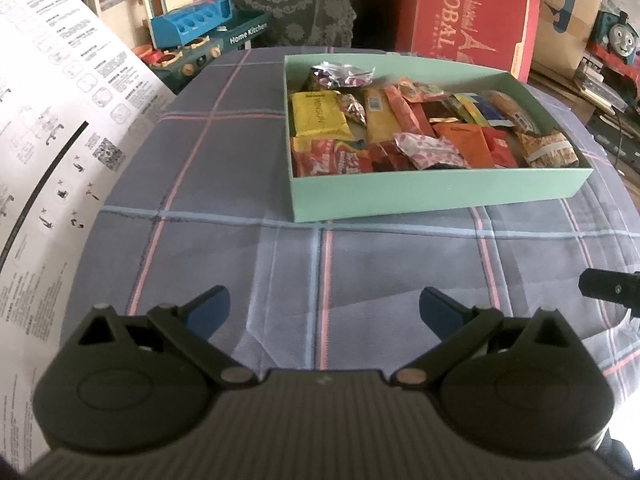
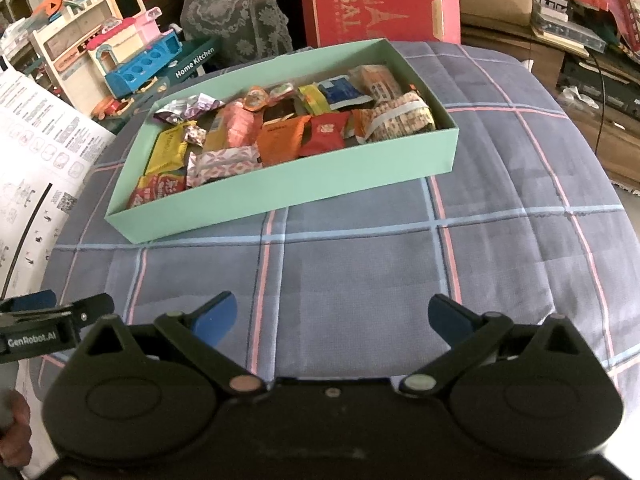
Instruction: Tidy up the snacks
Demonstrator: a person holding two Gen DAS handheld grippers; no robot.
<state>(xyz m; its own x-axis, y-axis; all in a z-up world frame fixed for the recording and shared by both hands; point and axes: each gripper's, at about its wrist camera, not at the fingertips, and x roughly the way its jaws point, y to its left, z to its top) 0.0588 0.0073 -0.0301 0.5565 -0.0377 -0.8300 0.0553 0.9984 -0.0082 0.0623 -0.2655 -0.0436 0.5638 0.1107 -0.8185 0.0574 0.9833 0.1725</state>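
My left gripper and right gripper both gape wide, empty, over the quilted plaid cloth. Ahead, a shallow green cardboard box holds crinkly foil snacks

- left gripper spread wide over plaid cloth, holding nothing
- green box ahead, full of snacks
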